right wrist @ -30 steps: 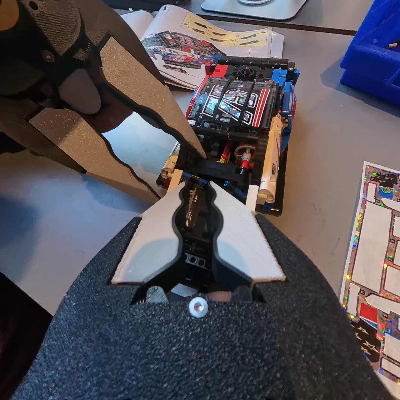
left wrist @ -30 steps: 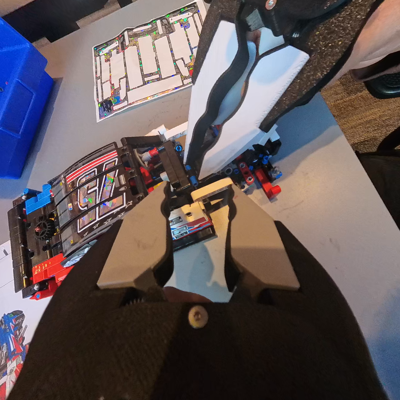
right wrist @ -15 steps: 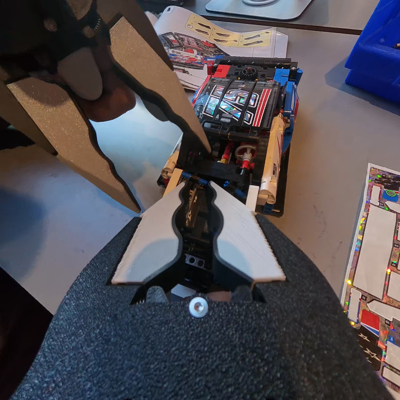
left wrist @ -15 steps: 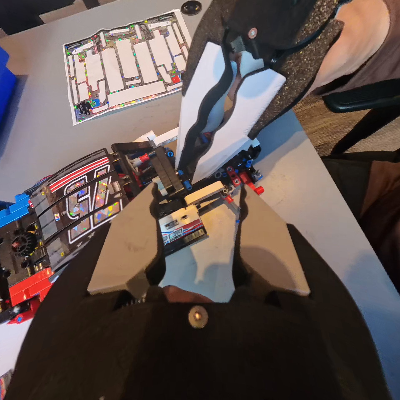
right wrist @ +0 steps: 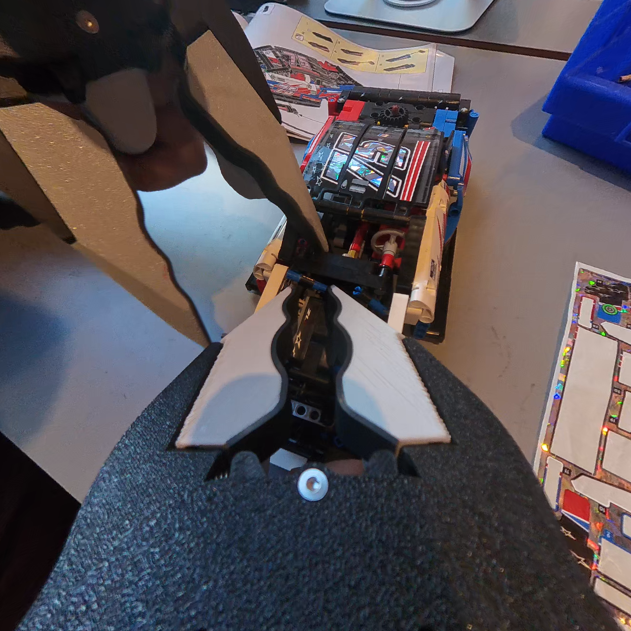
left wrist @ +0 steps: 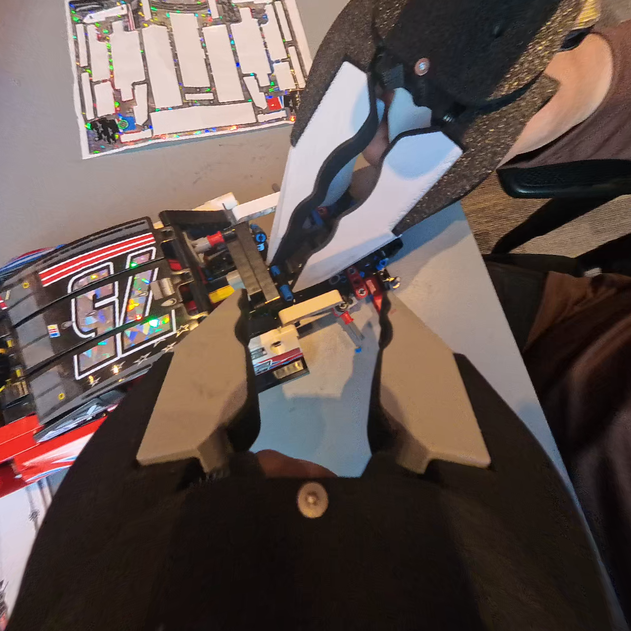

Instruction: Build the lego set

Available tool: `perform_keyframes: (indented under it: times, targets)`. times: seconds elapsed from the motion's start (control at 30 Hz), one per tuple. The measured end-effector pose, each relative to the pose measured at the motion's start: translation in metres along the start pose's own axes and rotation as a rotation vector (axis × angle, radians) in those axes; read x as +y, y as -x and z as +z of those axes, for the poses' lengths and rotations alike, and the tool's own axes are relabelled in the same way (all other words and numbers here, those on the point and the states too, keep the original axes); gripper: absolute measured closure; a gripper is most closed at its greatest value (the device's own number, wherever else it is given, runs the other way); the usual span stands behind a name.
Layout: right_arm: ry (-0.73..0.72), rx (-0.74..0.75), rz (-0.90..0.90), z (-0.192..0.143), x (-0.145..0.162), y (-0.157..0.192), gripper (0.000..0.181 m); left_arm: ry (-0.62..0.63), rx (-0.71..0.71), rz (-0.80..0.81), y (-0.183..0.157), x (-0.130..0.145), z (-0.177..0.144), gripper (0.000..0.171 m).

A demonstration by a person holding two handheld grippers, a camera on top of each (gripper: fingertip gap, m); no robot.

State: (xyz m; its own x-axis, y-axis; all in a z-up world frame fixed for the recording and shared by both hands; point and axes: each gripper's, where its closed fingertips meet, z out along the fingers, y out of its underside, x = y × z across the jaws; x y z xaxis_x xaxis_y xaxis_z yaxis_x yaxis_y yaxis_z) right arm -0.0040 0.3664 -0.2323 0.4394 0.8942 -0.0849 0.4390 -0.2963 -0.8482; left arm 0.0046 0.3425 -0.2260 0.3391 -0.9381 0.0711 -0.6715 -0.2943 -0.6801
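The lego car (right wrist: 375,205), part-built, is seen resting on the grey desk (right wrist: 505,239). Its black front section is clamped between the white right tongs (right wrist: 309,290). The tan left tongs (left wrist: 312,300) are held spread apart beside its near flank. A sticker sheet (left wrist: 184,75) is laid just beyond.

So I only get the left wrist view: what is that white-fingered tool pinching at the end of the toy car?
Observer: The right tool is closed around a black star-marked panel at the near end of the red, white and blue brick car.
Operator: Anything beyond the car?
Observer: An open paper instruction booklet lies behind it.
Operator: Any spare parts around?
Observer: A blue plastic bin stands on the grey table, far right; I can't see its contents.
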Motion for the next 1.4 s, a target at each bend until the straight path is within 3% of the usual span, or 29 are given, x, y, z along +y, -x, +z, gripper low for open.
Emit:
perform_keyframes:
  times: [0.17,0.23,0.27,0.37,0.53,0.6,0.73,1.07,1.23,1.4]
  targets:
    - [0.002,-0.001,0.001,0.001,0.000,0.000,0.165,-0.007,0.035,-0.033,-0.005,-0.002,0.000,0.086]
    - [0.002,0.003,-0.003,0.001,0.000,0.000,0.165,0.013,-0.061,-0.051,0.010,-0.001,0.000,0.116]
    - [0.001,0.005,-0.003,0.001,0.000,0.000,0.165,0.019,-0.076,-0.055,0.013,-0.001,-0.001,0.122]
    - [-0.002,0.001,0.005,0.001,0.000,0.000,0.165,0.002,0.013,-0.070,0.000,-0.003,-0.001,0.095]
    - [-0.010,-0.014,0.048,0.001,0.000,0.000,0.165,0.016,-0.055,-0.050,0.006,-0.001,0.002,0.106]
    - [-0.013,-0.022,0.065,0.001,0.000,0.000,0.166,0.012,-0.012,-0.040,-0.003,-0.001,0.005,0.085]
    - [-0.014,-0.024,0.056,0.001,0.000,0.000,0.167,0.037,-0.065,0.030,-0.006,0.005,0.013,0.072]
    - [0.006,0.026,-0.026,0.002,0.001,-0.001,0.176,0.038,-0.080,0.043,-0.006,0.007,0.015,0.068]
    - [0.000,-0.002,0.119,0.002,0.002,-0.001,0.169,0.027,-0.076,0.034,-0.005,0.006,0.014,0.072]
    - [-0.003,-0.033,0.137,0.003,0.002,0.001,0.171,0.029,-0.082,0.045,-0.006,0.006,0.015,0.070]
